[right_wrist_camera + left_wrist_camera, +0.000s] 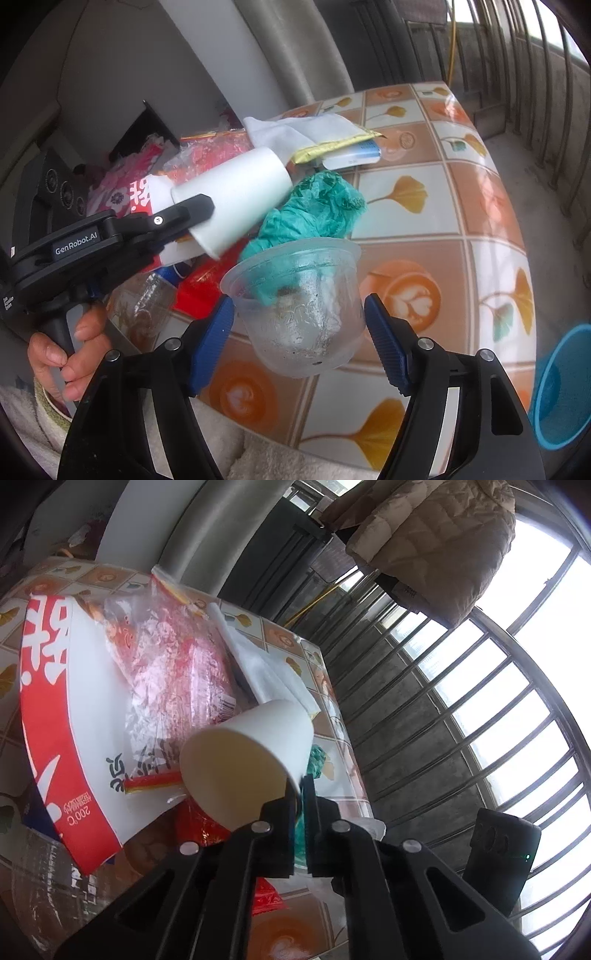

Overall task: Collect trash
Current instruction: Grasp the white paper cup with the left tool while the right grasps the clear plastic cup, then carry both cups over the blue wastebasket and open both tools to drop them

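Observation:
My left gripper is shut on the rim of a white paper cup, held tilted above the table; the right wrist view shows the same cup pinched in that gripper. My right gripper has its blue-padded jaws on either side of a clear plastic cup and holds it off the table. A crumpled teal plastic bag lies just behind the clear cup, partly hanging into it.
The tiled table carries a pile of trash: a red and white paper box, crinkled clear wrappers, white tissue, a yellow packet and a plastic bottle. A blue bin stands at the right, below the table edge. Window bars are beyond.

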### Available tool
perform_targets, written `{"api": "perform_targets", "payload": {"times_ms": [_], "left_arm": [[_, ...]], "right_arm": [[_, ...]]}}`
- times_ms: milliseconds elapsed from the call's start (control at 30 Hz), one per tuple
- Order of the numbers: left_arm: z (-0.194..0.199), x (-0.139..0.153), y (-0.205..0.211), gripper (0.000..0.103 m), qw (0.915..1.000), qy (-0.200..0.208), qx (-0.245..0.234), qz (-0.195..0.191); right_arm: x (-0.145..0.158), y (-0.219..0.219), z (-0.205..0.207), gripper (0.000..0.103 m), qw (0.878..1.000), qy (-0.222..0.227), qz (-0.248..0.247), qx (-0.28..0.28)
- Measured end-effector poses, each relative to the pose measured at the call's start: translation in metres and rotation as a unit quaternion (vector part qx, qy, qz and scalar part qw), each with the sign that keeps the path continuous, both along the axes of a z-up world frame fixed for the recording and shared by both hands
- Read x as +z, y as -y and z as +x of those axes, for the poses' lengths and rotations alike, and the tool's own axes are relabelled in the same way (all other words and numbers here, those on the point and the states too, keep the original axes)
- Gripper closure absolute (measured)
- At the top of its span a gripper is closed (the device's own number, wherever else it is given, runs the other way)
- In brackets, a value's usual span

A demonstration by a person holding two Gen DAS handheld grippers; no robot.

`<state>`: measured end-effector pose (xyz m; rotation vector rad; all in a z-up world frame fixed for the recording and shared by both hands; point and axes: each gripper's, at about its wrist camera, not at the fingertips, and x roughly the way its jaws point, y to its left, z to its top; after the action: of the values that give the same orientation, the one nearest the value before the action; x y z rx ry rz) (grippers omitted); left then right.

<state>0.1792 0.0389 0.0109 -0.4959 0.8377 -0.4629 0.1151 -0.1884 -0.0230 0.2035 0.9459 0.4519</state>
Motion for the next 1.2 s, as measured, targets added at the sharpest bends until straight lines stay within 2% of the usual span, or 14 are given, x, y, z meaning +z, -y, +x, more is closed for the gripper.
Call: {"api": "perform_targets", "payload": {"times_ms": [67,233,467,633,767,867,967,1000,1100,1200], "left_arm": [[-0.007,0.007,0.001,0.101,0.9999,0.009,-0.002,0.014],[-0.026,0.030,0.002,0.101,0.9984,0.029,0.002,0.048],[-0.072,0.066,0.011,0.101,0.9943,0.082,-0.027,0.063],[-0.095,0.083,0.044,0.101,0.9892,0.103,-0.083,0.064],[-0.100,0.084,0.094,0.101,0.9819,0.101,-0.149,0.060],[-0.098,0.077,0.141,0.101,0.9734,0.090,-0.203,0.056],[-0.096,0.066,0.197,0.101,0.9612,0.066,-0.263,0.052],[-0.094,0.060,0.218,0.101,0.9562,0.054,-0.283,0.054],[-0.086,0.034,0.285,0.101,0.9365,0.011,-0.345,0.061],[-0.079,0.004,0.350,0.101,0.9135,-0.028,-0.397,0.085]], "right_arm": [[0.001,0.006,-0.006,0.039,1.000,-0.010,0.007,-0.004],[0.001,0.020,-0.018,0.038,0.999,-0.024,0.023,-0.017],[0.009,0.041,-0.045,0.039,0.998,-0.015,0.047,-0.042],[0.024,0.078,-0.073,0.039,0.994,0.006,0.069,-0.087],[0.033,0.131,-0.101,0.039,0.984,0.024,0.070,-0.164],[0.035,0.190,-0.125,0.038,0.962,0.032,0.073,-0.261],[0.029,0.244,-0.150,0.038,0.933,0.030,0.077,-0.351],[0.024,0.266,-0.159,0.038,0.919,0.031,0.084,-0.383],[0.005,0.312,-0.173,0.038,0.888,0.022,0.104,-0.447],[-0.017,0.344,-0.178,0.038,0.867,0.008,0.124,-0.483]]}}
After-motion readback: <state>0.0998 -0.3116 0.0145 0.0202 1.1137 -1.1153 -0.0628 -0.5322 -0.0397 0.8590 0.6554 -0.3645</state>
